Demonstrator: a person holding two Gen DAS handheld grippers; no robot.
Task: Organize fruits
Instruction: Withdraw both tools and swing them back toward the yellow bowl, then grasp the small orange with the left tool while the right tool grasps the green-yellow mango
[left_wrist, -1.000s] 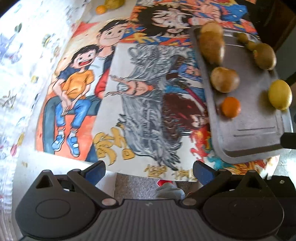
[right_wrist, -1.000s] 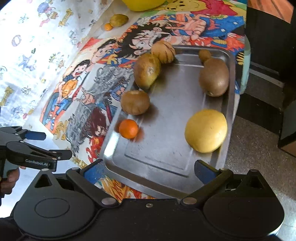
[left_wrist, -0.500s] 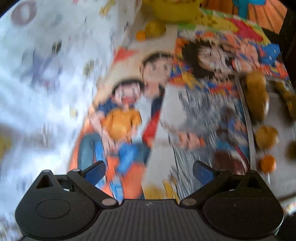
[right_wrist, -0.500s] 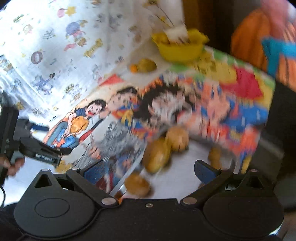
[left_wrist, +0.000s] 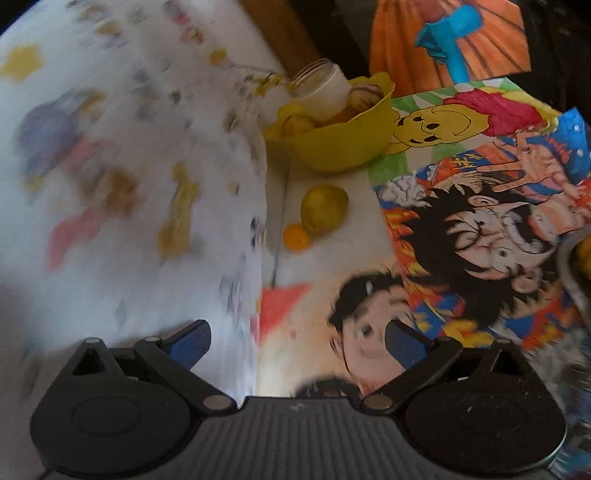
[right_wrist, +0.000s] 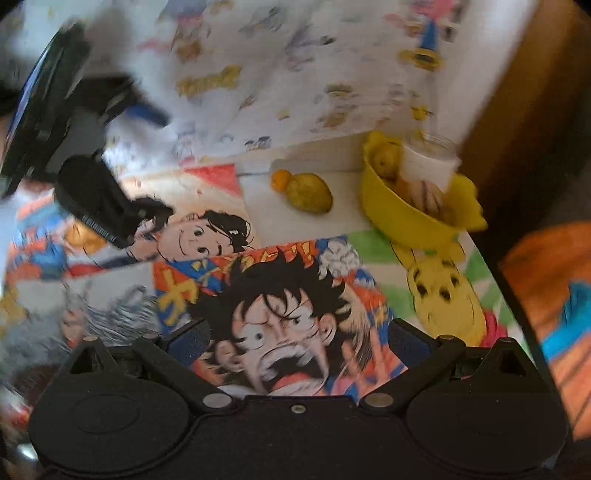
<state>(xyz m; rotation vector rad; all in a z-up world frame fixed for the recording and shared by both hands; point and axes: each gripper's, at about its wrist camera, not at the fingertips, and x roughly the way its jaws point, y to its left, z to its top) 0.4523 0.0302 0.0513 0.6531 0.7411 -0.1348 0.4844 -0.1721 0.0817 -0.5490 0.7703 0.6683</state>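
1. Both pairs of jaws are seen spread wide with nothing between them; the left gripper (left_wrist: 297, 341) and the right gripper (right_wrist: 299, 341) are held above the tabletop (right_wrist: 303, 221), over its cartoon posters (right_wrist: 280, 295), touching no fruit.
2. Beyond the posters, on a bare white patch towards the far edge of the tabletop, a yellow-green fruit (left_wrist: 324, 208) is seen lying with a small orange fruit (left_wrist: 296, 237) touching it; both are loose and are judged still to be sorted.
3. Farther on, near the far right corner, a yellow bowl (left_wrist: 340, 144) is found already holding several fruits, along with a white jar (left_wrist: 321, 86) lying tilted in it.
4. At the right edge of the left view, a sliver of metal tray (left_wrist: 567, 273) is visible; its contents cannot be told.
5. The task is judged partly done; the two loose fruits remain.
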